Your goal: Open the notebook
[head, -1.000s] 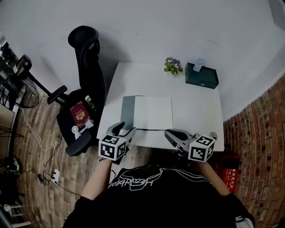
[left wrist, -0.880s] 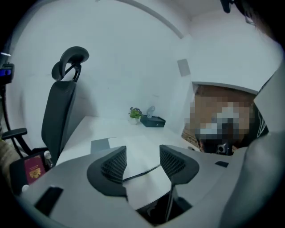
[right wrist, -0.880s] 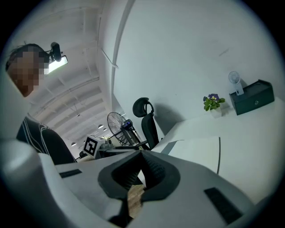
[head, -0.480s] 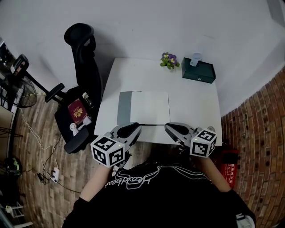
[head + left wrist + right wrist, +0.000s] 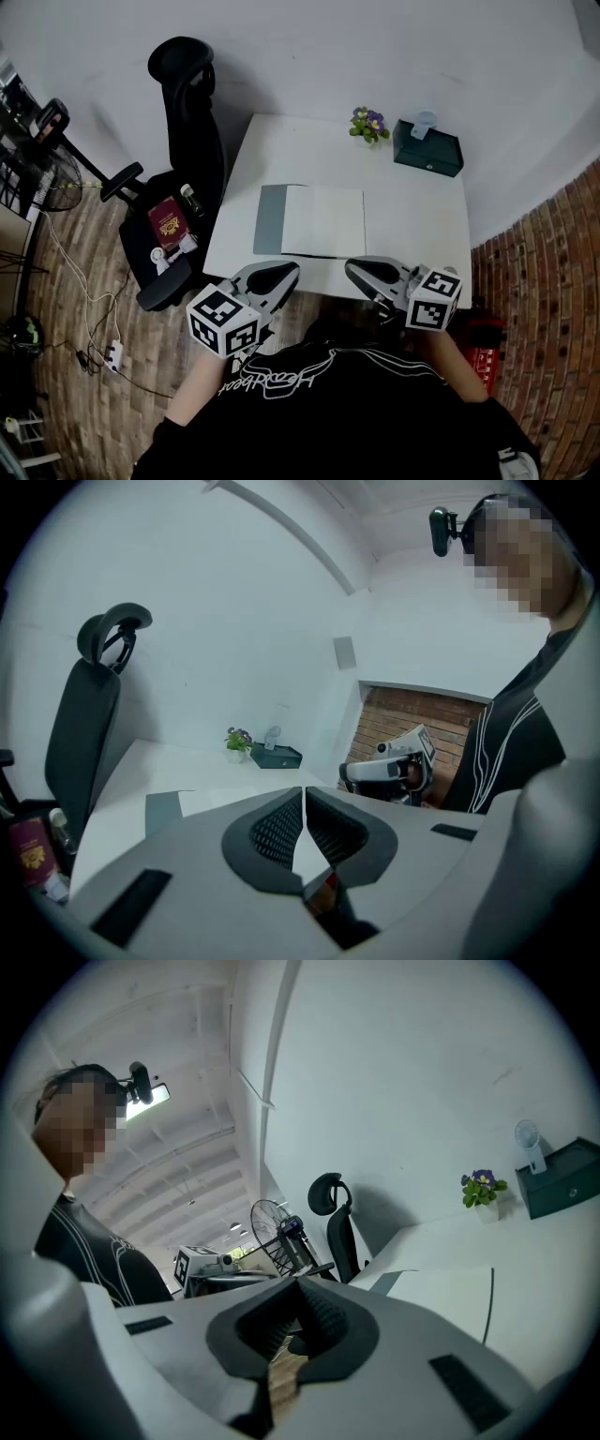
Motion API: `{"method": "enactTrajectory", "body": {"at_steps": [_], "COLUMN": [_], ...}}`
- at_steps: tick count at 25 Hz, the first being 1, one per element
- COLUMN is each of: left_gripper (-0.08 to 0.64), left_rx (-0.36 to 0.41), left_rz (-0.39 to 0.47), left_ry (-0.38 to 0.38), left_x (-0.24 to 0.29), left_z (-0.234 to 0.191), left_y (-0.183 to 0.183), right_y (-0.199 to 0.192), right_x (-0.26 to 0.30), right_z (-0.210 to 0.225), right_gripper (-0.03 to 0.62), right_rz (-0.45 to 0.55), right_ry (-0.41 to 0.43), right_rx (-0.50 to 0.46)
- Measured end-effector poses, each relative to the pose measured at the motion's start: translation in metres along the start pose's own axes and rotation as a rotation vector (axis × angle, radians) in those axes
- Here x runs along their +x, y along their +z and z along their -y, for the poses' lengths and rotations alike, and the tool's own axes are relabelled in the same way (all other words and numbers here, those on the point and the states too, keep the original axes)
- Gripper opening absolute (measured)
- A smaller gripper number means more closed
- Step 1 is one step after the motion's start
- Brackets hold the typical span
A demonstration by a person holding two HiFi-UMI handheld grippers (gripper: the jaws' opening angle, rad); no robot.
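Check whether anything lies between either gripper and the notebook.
Nothing visible does. Only bare table separates the left gripper and right gripper from the notebook. The potted plant and dark box stand beyond it, at the far edge.

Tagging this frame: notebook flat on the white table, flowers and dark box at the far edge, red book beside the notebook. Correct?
One error. The red book lies on the seat of the black chair, left of the table, not on it. The head view shows this. The rest holds.
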State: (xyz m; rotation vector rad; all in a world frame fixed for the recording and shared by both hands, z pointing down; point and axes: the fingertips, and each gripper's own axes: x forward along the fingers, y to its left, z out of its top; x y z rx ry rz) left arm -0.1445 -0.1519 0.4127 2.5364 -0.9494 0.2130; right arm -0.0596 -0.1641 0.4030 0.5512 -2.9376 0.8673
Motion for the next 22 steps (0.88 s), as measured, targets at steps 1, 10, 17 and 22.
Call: {"method": "enactTrajectory", "body": {"at_steps": [1,10,17,22], "left_gripper": [0.038,0.038,0.039,0.039], "left_rx": [0.006,-0.016,-0.054,-0.052], "left_rz": [0.0,0.023,0.057,0.058], "left_ry": [0.006,0.054,0.097,0.109], "left_x": [-0.002,-0.016,-0.028,-0.037], "left_z": [0.0,-0.012,-0.028,-0.027], "left_y": [0.0,0.001,0.0,-0.001], "right_y": [0.0,-0.005,-0.007,-0.012], "right_x": [0.002,0.021,0.033,0.037], "right_z": [-0.001,-0.011,-0.012,-0.016], "right_gripper": [0.002,0.002,0.002,0.002], "right_rz": [-0.002,-0.037,-0.045,-0.053], "right_ry": [0.005,0.031,0.033,0.03], "right_rx": [-0.006,-0.045,-0.051,-0.046]}}
